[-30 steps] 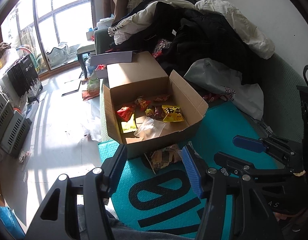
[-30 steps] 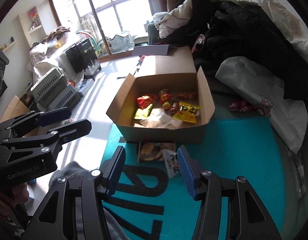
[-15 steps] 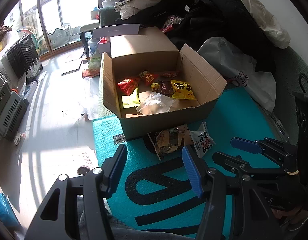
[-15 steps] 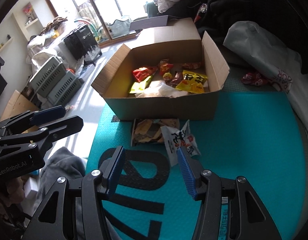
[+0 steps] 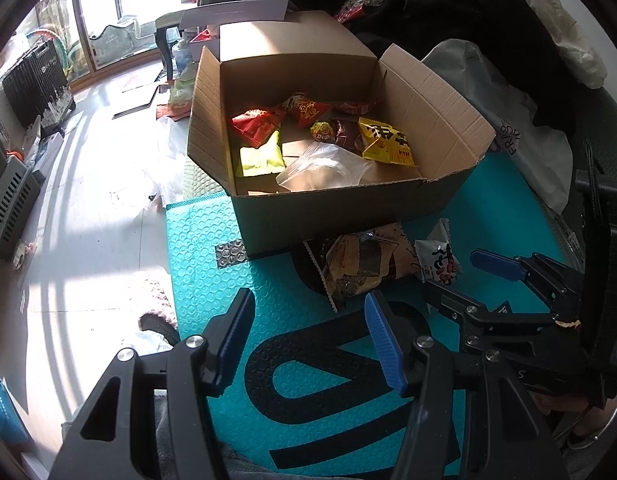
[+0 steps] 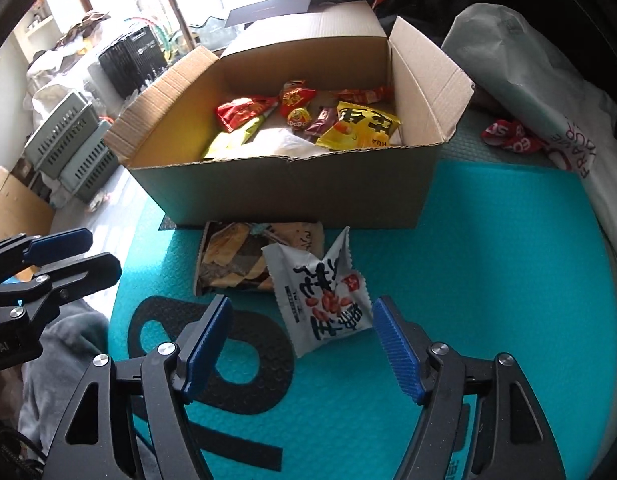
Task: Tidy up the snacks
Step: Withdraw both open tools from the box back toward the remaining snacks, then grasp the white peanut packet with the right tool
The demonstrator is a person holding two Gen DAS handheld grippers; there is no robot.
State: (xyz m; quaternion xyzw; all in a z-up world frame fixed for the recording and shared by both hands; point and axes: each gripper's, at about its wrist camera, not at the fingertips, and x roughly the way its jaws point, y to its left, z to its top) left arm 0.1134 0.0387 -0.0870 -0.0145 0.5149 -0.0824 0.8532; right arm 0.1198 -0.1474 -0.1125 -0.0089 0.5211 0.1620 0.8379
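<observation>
An open cardboard box [image 5: 348,208] [image 6: 288,188] stands on a teal mat [image 6: 468,260]. It holds several snack packets, among them a yellow one [image 5: 384,140] and a red one [image 5: 256,124]. In front of the box lie a brown chip packet [image 5: 360,264] [image 6: 232,260] and a white peanut packet [image 5: 438,260] [image 6: 324,300]. My right gripper [image 6: 301,312] [image 5: 462,278] hangs low over the white packet with its jaws opening; the packet lies just ahead of the pads, untouched. My left gripper [image 5: 306,312] [image 6: 96,254] is open and empty, short of the brown packet.
A white plastic bag [image 5: 508,120] and a heap of dark clothes [image 5: 448,8] crowd the right and back. A red wrapper [image 6: 508,136] lies beside the box. Grey crates [image 6: 64,144] stand on the sunlit floor at the left.
Both grippers have dropped toward the mat, so the box and packets loom larger. The right jaws have spread wider. The white packet has come into the left wrist view.
</observation>
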